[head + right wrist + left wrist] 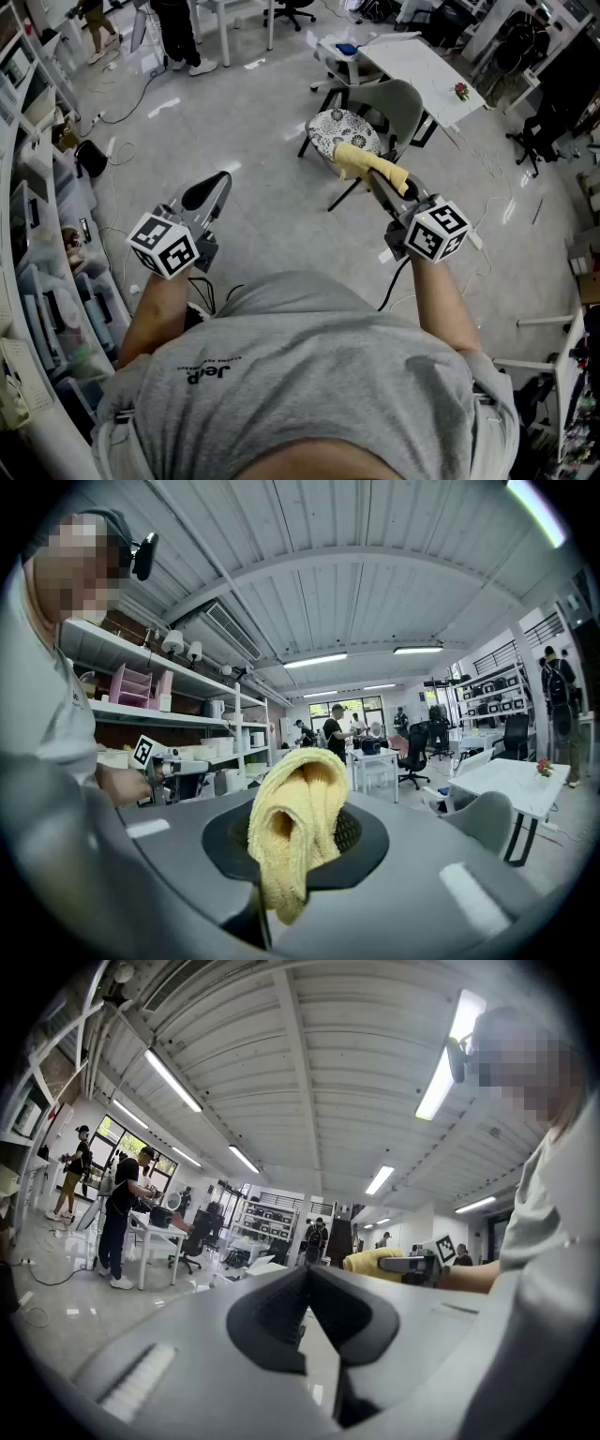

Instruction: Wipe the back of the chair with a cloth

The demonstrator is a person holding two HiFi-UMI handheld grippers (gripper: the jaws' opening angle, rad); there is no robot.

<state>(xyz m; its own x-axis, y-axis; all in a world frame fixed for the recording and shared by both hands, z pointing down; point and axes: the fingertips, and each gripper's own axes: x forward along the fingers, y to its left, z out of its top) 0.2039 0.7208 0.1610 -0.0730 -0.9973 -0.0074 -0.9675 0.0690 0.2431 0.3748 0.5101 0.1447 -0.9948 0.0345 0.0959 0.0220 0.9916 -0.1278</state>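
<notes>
Jaws of the right gripper (298,841) pinch the yellow cloth (366,161); those of the left gripper (307,1274) meet, empty.
The chair (398,105) stands just beyond the cloth, a white table (424,67) on its far side.

**Occlusion findings, right side**
In the head view your cloth (358,157) drapes over the jaws of your right gripper (367,173), so their tips are hidden there. It also overlaps the near edge of the chair (380,112), and contact between cloth and chair cannot be confirmed. In the right gripper view, the gripper's body cuts off the chair's lower part.
</notes>
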